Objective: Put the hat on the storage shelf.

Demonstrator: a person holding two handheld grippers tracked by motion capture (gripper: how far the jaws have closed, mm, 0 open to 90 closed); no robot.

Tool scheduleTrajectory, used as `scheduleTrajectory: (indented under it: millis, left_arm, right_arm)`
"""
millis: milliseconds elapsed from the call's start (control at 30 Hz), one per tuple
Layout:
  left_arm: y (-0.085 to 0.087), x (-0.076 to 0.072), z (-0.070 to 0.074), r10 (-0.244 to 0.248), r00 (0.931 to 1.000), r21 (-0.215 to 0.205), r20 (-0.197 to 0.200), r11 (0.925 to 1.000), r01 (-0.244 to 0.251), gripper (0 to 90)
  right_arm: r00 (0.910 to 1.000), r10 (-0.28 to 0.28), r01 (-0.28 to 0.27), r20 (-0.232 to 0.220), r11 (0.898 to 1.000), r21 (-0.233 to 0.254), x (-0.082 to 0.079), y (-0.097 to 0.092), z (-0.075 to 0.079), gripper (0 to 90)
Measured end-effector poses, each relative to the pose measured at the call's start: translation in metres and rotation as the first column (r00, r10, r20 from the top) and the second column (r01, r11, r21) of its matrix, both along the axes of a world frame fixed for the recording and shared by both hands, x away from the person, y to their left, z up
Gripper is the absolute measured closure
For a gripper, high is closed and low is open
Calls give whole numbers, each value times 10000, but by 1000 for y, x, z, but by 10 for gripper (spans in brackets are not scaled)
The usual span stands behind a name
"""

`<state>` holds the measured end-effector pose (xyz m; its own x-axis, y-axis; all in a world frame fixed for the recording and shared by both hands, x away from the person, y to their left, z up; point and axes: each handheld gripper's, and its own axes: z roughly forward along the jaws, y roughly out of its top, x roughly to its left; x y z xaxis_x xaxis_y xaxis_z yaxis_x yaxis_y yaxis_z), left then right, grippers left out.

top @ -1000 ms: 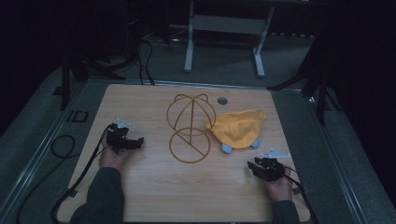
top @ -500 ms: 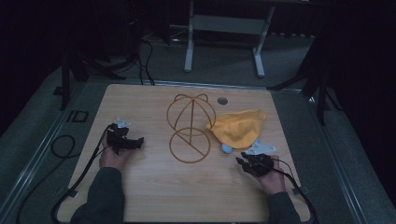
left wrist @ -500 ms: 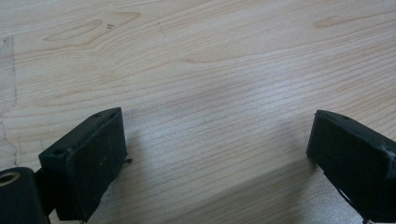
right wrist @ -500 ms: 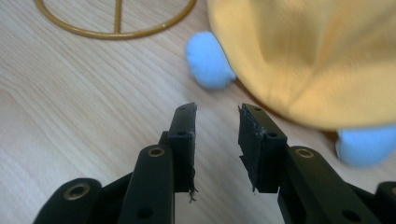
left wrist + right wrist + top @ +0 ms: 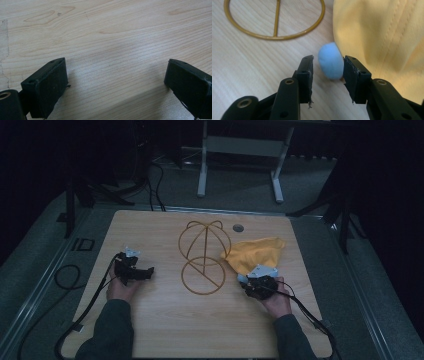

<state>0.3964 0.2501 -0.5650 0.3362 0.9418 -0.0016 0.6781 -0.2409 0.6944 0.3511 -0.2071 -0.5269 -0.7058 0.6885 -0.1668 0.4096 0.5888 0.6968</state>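
Observation:
A gold wire hat stand (image 5: 205, 245) rises at the table's middle, and its base ring (image 5: 276, 17) lies ahead in the right gripper view. A yellow cap (image 5: 255, 252) (image 5: 382, 37) lies to the stand's right. At the cap's near edge sits a pale blue pom-pom (image 5: 330, 63). My right gripper (image 5: 249, 285) (image 5: 328, 60) has just been opening. The pom-pom sits between its tips, with a gap at the left pad. My left gripper (image 5: 145, 271) (image 5: 116, 62) rests at the table's left, jaws wide open over bare wood.
The wooden table (image 5: 165, 330) has a round grey grommet (image 5: 238, 227) behind the stand. Cables (image 5: 65, 275) trail off the left edge. A metal frame (image 5: 240, 145) stands on the floor beyond the table.
My right hand has moved left and away from the front right of the table up to the cap's near edge. The left hand has stayed put.

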Motion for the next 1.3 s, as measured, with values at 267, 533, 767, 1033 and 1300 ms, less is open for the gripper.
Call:
scheduleTrajectory:
  millis: [267, 533, 767, 1033, 1300]
  left_arm:
    - [-1, 1, 0, 4, 10000, -23, 18, 10000, -4, 49]
    - [-1, 1, 0, -5, 10000, -16, 12, 10000, 5, 49]
    - [-1, 1, 0, -14, 10000, -16, 13, 10000, 14, 49]
    - [-1, 1, 0, -11, 10000, -19, 13, 10000, 11, 49]
    - [-1, 1, 0, -11, 10000, -18, 13, 10000, 11, 49]
  right_arm:
    - [9998, -22, 40, 174, 9947, -1030, 11, 18, -7, 556]
    - [9993, -232, 293, 308, 9755, -2179, 14, 27, -15, 637]
    - [9995, -249, 286, 211, 9801, -1965, 16, 22, -8, 821]
    - [9997, -184, 208, 149, 9833, -1807, 11, 12, 4, 832]
    - [9996, -183, 214, 193, 9845, -1740, 6, 1, 15, 832]
